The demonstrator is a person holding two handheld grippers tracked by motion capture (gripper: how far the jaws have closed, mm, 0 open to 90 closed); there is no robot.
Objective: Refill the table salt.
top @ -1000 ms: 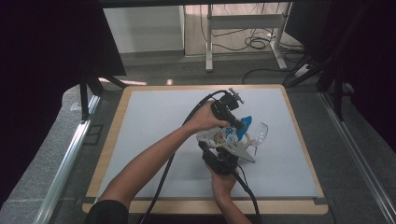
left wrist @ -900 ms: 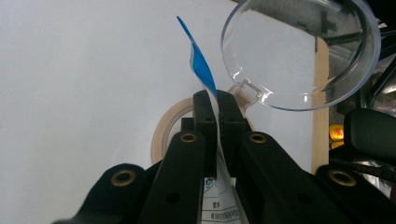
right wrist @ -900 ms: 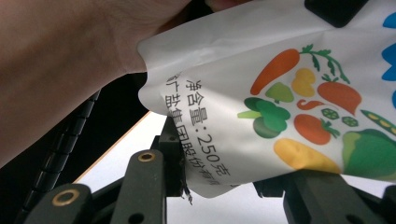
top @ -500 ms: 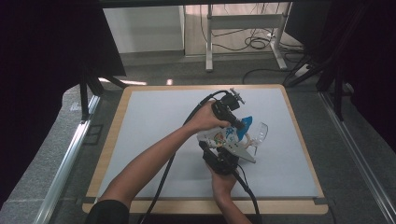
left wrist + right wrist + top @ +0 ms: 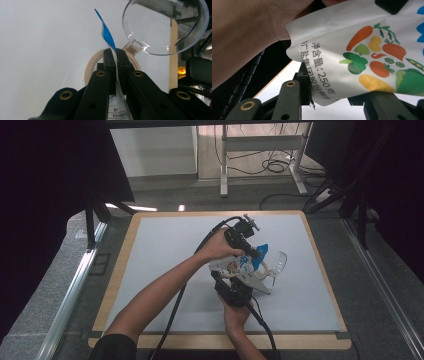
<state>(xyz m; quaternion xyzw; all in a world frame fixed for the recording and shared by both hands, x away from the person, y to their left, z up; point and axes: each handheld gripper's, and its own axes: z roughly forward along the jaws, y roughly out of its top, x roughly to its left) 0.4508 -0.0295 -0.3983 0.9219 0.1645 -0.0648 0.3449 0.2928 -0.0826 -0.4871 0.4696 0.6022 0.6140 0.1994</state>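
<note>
At the tabletop's (image 5: 150,250) centre, I pinch the pouch's (image 5: 235,266) blue top with my left hand-held gripper (image 5: 116,53) while my right hand-held gripper (image 5: 332,96) clamps its bottom edge at six o'clock, keeping it taut over the open jar (image 5: 270,265), probably for pouring.

No visible change (hands motionless)

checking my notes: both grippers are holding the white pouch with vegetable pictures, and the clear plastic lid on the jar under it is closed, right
Not quite. Both grippers do hold the white pouch with vegetable pictures: the left gripper pinches its blue top edge and the right gripper grips its lower end. But the clear plastic lid is flipped open, hinged back from the jar's beige rim, as the left gripper view shows.
</note>
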